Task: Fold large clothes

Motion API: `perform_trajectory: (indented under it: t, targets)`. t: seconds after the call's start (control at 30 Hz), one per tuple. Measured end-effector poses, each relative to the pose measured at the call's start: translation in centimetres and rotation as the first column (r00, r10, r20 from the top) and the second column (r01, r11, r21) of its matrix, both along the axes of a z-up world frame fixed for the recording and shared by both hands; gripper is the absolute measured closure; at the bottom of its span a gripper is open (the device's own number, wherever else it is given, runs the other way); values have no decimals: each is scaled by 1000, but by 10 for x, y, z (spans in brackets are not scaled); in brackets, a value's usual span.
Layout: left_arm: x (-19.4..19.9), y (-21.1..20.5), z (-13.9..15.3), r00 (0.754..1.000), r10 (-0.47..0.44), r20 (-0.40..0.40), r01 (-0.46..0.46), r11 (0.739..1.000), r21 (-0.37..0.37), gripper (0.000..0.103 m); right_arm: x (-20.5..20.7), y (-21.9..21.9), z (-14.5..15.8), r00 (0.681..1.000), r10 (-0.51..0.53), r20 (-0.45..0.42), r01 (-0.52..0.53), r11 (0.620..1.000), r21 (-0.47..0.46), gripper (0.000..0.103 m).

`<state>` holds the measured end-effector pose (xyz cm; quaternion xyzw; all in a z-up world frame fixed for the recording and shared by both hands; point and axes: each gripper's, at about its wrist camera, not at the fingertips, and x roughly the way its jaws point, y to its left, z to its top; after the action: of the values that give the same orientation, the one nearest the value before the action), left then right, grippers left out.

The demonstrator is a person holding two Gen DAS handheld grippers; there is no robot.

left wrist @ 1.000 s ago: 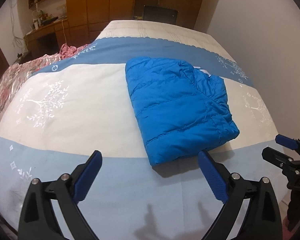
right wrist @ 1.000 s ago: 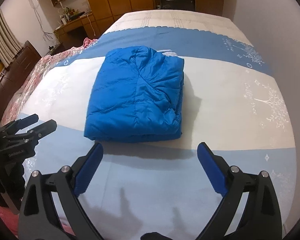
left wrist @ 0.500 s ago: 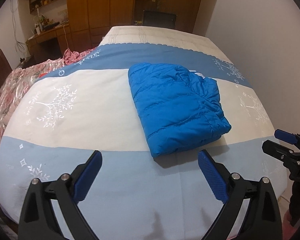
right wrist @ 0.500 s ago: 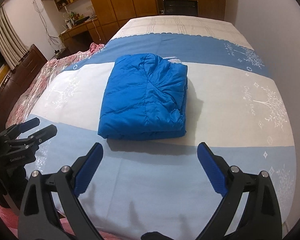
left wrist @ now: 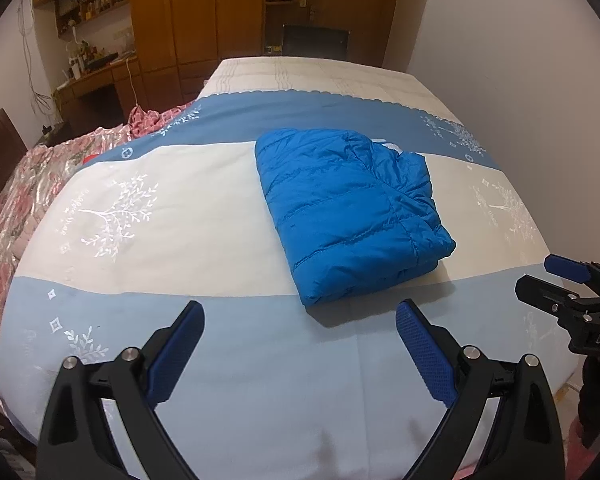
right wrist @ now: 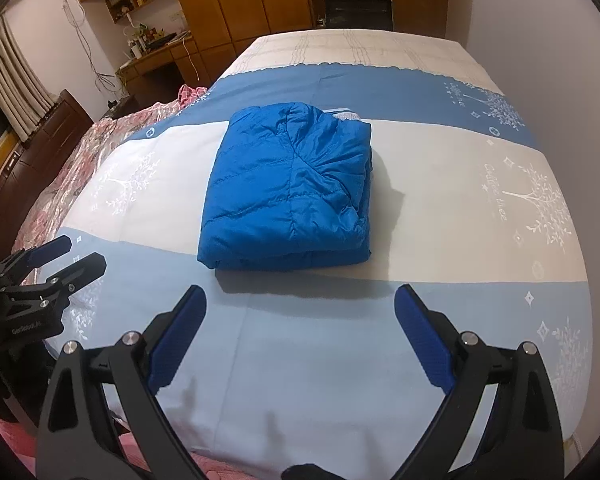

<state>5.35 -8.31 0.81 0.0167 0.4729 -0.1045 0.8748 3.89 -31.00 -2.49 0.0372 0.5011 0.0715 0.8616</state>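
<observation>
A bright blue quilted puffer jacket, folded into a compact rectangular bundle, lies on the cream middle band of a bed cover striped blue, cream and pale blue, nearer the wall-side edge than the opposite edge. The left gripper, black with blue ribbed pads, hangs over the pale blue band at the foot edge, jaws spread wide and holding nothing. The right gripper is likewise spread and unloaded, just short of the bundle's near fold. A pink floral quilt drapes along the far side edge; wooden wardrobes stand beyond the head.
</observation>
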Motion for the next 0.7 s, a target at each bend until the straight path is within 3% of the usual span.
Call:
perform_trajectory:
  t: [0.7]
  targets:
    - [0, 2, -2, 1000, 6, -4, -6, 1000, 20, 6, 4, 5, -1, 1000, 20, -4, -20, 1000, -4, 9]
